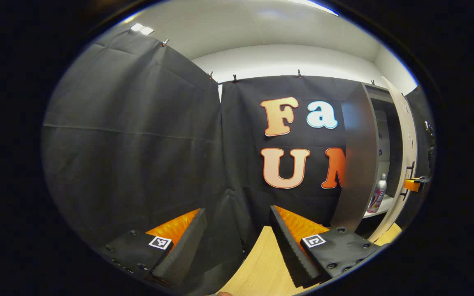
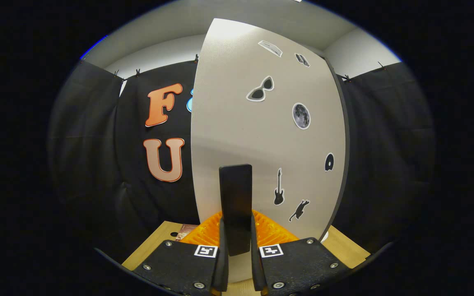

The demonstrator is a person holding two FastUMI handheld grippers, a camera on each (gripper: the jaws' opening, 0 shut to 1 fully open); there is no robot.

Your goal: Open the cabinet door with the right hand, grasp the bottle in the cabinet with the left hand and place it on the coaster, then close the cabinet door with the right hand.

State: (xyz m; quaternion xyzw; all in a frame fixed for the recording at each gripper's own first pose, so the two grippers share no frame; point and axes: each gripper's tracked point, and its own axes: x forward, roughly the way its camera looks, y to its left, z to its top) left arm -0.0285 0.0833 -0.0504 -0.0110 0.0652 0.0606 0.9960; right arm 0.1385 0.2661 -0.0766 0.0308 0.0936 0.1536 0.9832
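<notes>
Your right gripper (image 2: 237,246) pinches the cabinet door (image 2: 261,135) handle (image 2: 235,205); pull off-arc and it slips. Your left gripper (image 1: 237,238), fingers spread, sits far from the bottle (image 1: 377,193) at the shelf (image 1: 379,207) edge.

Left gripper view looking from well left of the cabinet (image 1: 360,156) across the desk (image 1: 261,263), right gripper view pressed close against its door (image 2: 261,135), both sharing that door.
</notes>
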